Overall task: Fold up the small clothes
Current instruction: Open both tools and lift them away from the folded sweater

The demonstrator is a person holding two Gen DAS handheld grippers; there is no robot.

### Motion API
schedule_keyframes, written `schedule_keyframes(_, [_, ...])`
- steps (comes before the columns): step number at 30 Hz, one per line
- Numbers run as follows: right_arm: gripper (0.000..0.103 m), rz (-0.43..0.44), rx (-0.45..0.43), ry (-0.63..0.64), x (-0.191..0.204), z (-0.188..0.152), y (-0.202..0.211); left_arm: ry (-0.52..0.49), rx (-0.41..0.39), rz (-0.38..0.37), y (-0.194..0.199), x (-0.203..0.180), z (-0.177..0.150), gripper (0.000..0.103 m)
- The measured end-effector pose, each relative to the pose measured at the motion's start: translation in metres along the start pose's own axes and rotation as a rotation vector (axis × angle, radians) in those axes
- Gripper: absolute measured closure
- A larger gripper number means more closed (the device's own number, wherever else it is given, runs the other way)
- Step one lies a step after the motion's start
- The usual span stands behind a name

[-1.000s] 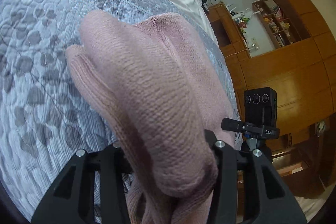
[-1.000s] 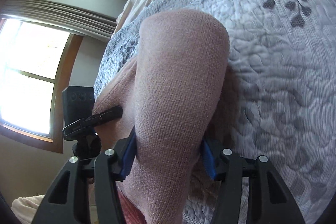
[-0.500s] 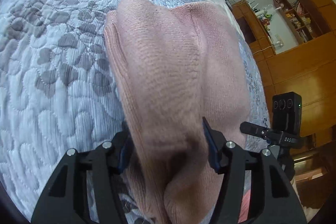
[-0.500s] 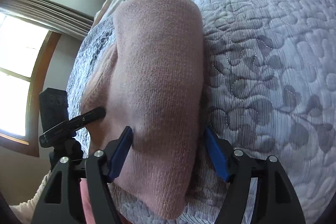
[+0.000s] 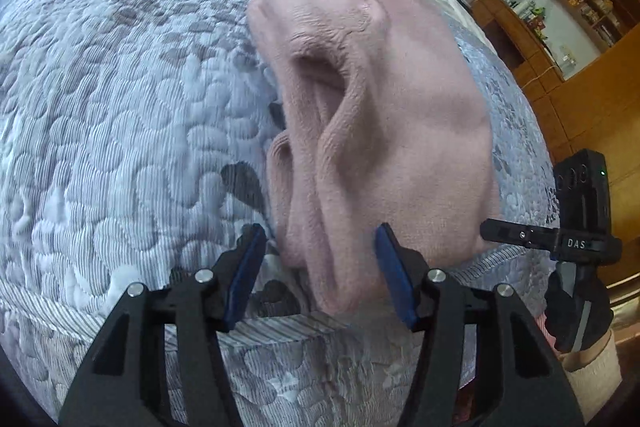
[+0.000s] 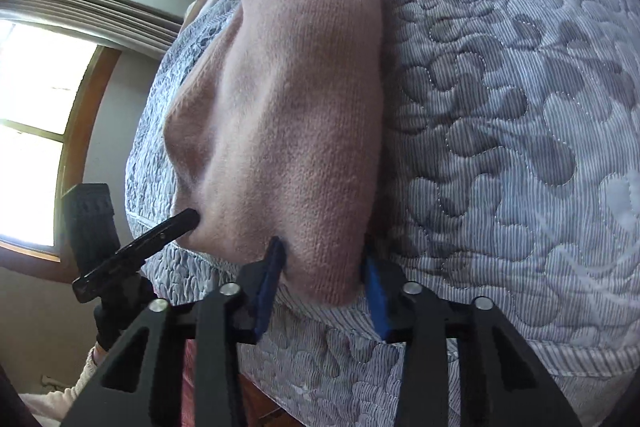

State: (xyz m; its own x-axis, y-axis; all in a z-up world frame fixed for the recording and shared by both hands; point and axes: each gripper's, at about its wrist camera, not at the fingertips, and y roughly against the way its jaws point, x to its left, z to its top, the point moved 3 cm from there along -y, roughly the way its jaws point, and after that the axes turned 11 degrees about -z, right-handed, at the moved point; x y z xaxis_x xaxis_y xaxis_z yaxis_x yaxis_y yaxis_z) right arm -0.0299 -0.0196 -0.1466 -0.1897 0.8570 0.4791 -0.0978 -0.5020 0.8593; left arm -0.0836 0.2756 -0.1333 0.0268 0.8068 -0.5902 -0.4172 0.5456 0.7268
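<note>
While the pink knit garment (image 5: 400, 131) lies on the grey quilted bedspread (image 5: 120, 115) near the bed's front edge, both hand-held grippers sit right at its near end.

Left hand-held gripper (image 5: 320, 275): jaws apart, blue pads (image 5: 244, 275) either side of the garment's near fold. The left pad is clear of the cloth; the right pad looks just beside it or brushing it, cannot tell which. No clamp on the fabric.

Right hand-held gripper (image 6: 324, 283): jaws also apart, straddling the near corner of the garment (image 6: 288, 115). Blue pads (image 6: 270, 287) are close against the knit on both sides; contact is unclear, but the fabric is not pinched flat between them.

Garment state: folded into a thick bundle, long axis running away from both cameras. In the left wrist view a raised ridge and a deep hollow run down its left half, with layered edges showing at the left side. In the right wrist view the top surface is smooth and rounded, with one shallow crease on the left.

Other gripper's camera mount is visible at the edge of each view: a black bar marked DAS (image 5: 560, 239) on the right of the left view.

Background: wooden shelving (image 5: 580, 7) past the bed, and a bright window (image 6: 32, 107) with a wood frame.
</note>
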Motion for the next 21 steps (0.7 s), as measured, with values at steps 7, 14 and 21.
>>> schedule_keyframes(7, [0.077, -0.086, -0.019, 0.003, 0.000, -0.012, 0.007, -0.001, 0.010, 0.018, 0.002, 0.011, -0.008, 0.046])
schedule_keyframes(14, [0.068, -0.147, -0.034, 0.006, 0.019, -0.013, 0.005, 0.006, 0.011, 0.058, 0.005, 0.005, -0.016, 0.044])
schedule_keyframes(21, [0.039, -0.285, -0.115, 0.078, 0.045, -0.023, 0.036, -0.017, -0.008, 0.143, 0.028, -0.017, -0.027, 0.039])
